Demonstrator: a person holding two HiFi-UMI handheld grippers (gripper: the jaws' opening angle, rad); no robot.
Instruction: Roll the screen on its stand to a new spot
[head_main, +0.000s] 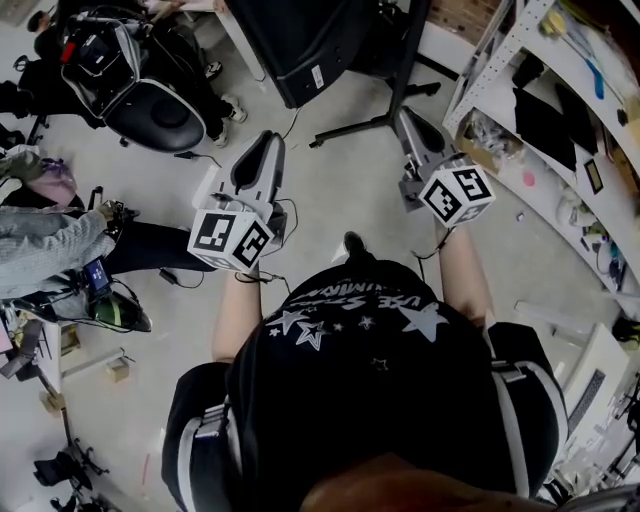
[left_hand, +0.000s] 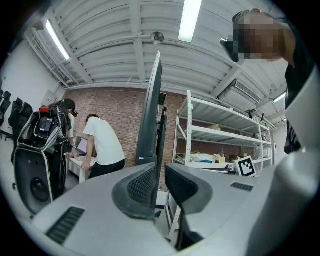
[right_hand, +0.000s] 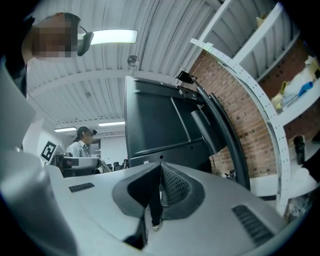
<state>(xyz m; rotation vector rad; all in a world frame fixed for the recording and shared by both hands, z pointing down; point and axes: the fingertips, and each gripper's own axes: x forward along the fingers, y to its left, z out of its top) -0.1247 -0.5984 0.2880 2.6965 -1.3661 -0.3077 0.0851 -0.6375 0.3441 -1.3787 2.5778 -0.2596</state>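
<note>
Holds left claw (left_hand: 159, 176) a crack apart, right claw (right_hand: 161, 172) pressed together, both empty. Points them at the screen (head_main: 300, 50) on its stand (head_main: 352, 128), up ahead on the floor (head_main: 340, 190) beside the shelf rack (head_main: 520, 60).

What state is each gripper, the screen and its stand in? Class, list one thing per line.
Left gripper: jaws a crack apart, empty.
Right gripper: jaws together, empty.
Screen: dark, upright, untouched.
Stand: upright, carrying the screen.
</note>
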